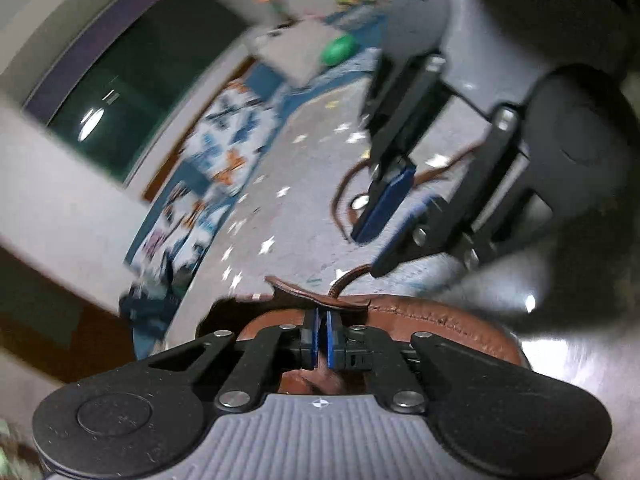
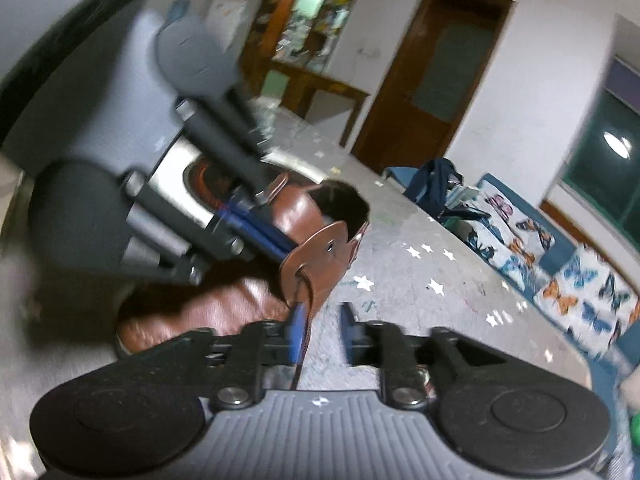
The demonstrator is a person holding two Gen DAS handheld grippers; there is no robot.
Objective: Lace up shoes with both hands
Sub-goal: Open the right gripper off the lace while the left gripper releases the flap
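A brown leather shoe (image 1: 440, 320) (image 2: 240, 300) lies on its side. My left gripper (image 1: 320, 320) (image 2: 286, 246) is shut, its blue pads pinched on the edge of the shoe's round eyelet flap (image 1: 316, 299) (image 2: 320, 264). A brown lace (image 2: 304, 320) (image 1: 346, 278) comes out of a hole in that flap. It hangs down along the left pad of my right gripper (image 2: 322, 326) (image 1: 366, 254), which is open. The lace sits between its jaws, but the right pad stands well away from it. More of the lace loops behind the right gripper in the left wrist view.
The shoe rests partly on a shiny metal surface (image 2: 176, 160), on a grey top with white star stickers (image 2: 400, 280). A bench with butterfly-print cushions (image 2: 560, 280) runs along the far edge. A green ball (image 1: 338, 50) and a wooden door (image 2: 432, 72) are beyond.
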